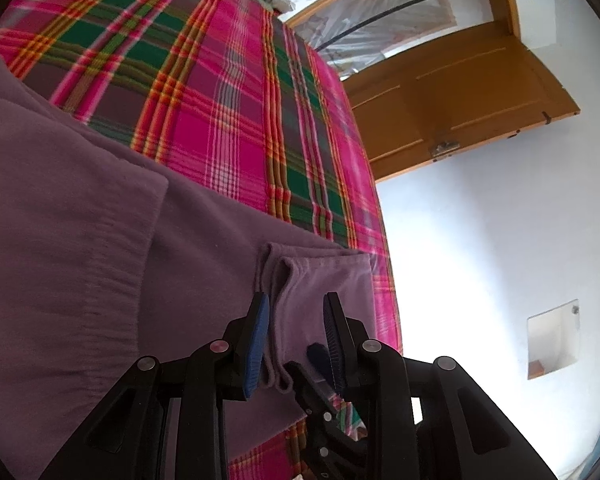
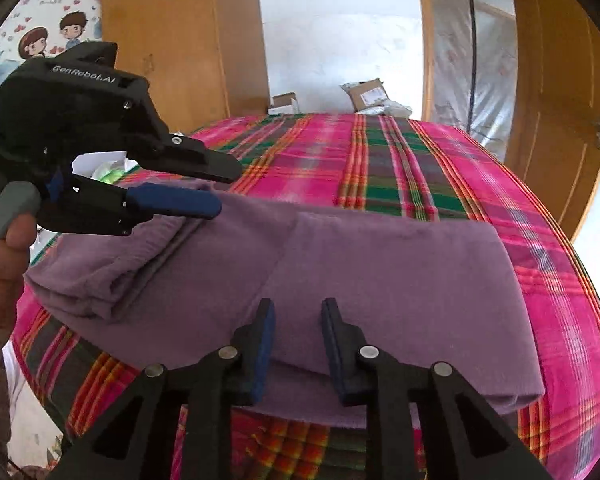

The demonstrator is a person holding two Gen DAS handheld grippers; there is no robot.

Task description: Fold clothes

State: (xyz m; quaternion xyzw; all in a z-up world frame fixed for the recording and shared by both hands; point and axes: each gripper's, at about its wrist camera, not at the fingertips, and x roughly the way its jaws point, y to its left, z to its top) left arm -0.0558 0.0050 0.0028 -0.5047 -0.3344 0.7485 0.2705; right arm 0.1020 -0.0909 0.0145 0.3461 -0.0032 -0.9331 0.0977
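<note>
A purple garment (image 2: 380, 272) lies partly folded across a pink and green plaid bedspread (image 2: 400, 160). Its left end is bunched into stacked layers (image 2: 112, 276). My left gripper (image 2: 226, 190), held in a hand (image 2: 4, 248), is turned on its side at that left end. In the left wrist view the left gripper (image 1: 296, 308) is open, and the garment's folded hem (image 1: 280, 280) lies between its blue pads. My right gripper (image 2: 298, 316) is open over the garment's near edge, with cloth lying under the gap between its fingers.
Cardboard boxes (image 2: 370, 92) and packets sit beyond the bed's far end. A wooden wardrobe (image 2: 172, 40) stands at the back left and a wooden door (image 2: 556, 120) at the right. The bed's edge (image 1: 384, 240) drops off beside a white wall.
</note>
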